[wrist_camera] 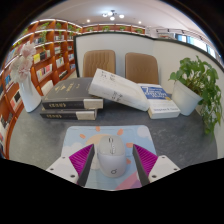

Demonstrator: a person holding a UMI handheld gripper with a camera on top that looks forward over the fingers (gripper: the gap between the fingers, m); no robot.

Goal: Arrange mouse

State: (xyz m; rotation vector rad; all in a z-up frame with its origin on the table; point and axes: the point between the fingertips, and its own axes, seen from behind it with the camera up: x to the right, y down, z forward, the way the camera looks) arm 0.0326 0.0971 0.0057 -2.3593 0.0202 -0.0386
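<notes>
Bright ceiling lights [112, 15], soft shadows, strong fisheye bending at edges.
</notes>
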